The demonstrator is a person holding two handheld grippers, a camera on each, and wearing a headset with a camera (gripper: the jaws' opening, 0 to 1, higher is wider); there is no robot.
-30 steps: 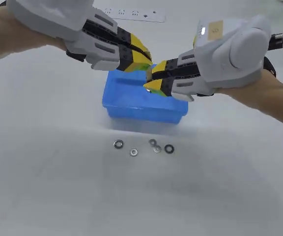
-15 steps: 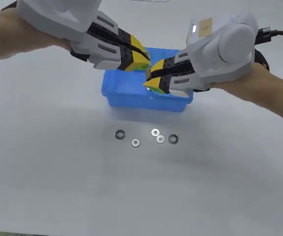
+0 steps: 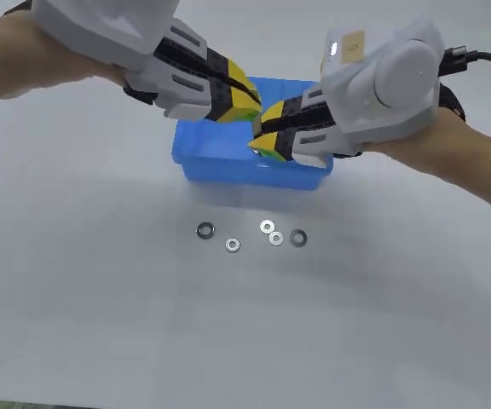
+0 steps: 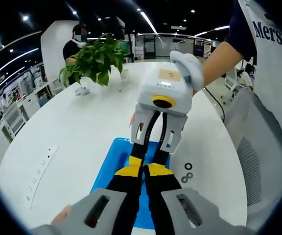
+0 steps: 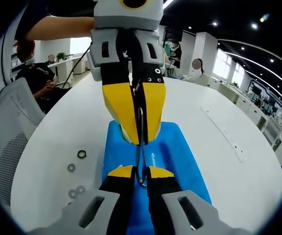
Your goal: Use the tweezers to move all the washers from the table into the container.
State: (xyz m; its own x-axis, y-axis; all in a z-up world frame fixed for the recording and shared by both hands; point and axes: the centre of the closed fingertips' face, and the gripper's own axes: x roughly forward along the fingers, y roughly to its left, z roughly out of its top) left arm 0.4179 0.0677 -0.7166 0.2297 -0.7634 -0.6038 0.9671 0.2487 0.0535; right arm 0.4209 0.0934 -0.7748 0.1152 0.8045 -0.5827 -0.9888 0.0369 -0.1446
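Several small metal washers [image 3: 268,227] lie loose on the white table in front of a blue container [image 3: 220,162]. Both grippers hover over that container, tip to tip. My left gripper [image 3: 252,104] comes in from the upper left and my right gripper [image 3: 261,145] from the right. In the right gripper view, thin metal tweezers [image 5: 140,152] run from my right gripper [image 5: 141,172] up into the yellow jaws of the left gripper [image 5: 140,134]. Both pairs of jaws look shut on them. The tweezers' ends are hidden. In the left gripper view my left gripper [image 4: 143,169] meets the right gripper's jaws above the container [image 4: 112,161].
A power strip [image 4: 37,174] lies on the table beyond the container. A potted plant [image 4: 94,61] stands at the table's far end, with a person behind it. A seated person [image 5: 35,78] and a mesh chair [image 5: 13,142] are beside the table.
The head camera has shifted, so container and washers sit differently in the picture. Both grippers stay tip to tip over the container, and the washers lie where they were.
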